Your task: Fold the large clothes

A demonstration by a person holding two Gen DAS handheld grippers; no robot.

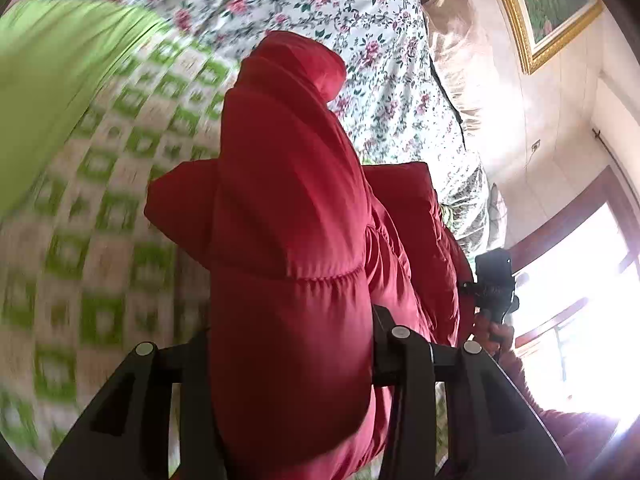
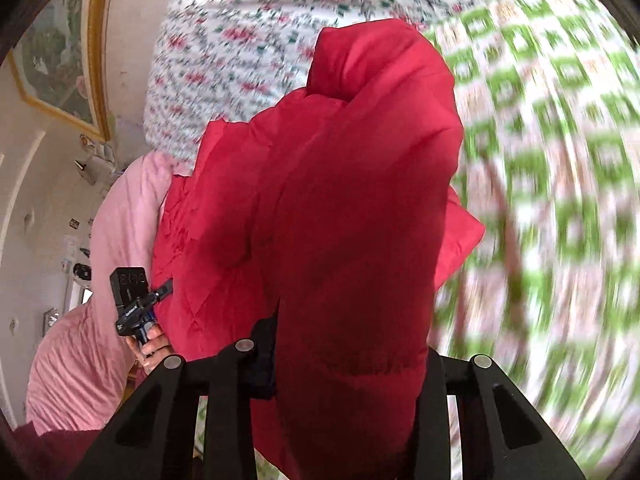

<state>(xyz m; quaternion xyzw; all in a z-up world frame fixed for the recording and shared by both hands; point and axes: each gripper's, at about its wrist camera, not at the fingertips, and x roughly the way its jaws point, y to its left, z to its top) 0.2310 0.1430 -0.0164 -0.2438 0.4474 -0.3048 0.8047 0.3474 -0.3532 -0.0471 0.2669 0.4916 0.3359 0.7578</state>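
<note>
Fold barely begun. Puffy red quilted jacket [image 1: 288, 208] lifted off green-checked bedspread [image 1: 104, 208], bunched, no neat fold visible. Left tool [image 1: 292, 360] and right tool [image 2: 348, 368] each clamped on jacket fabric. Laying flat and folding remain.

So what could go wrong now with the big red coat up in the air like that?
The red coat is puffy and bulges out of both sets of jaws, so a corner might slip free while it is lifted. It blocks most of both camera views, so lining up the fold could go crooked. A loose flap hangs at the side and might land bunched on the green checked bedspread.
</note>
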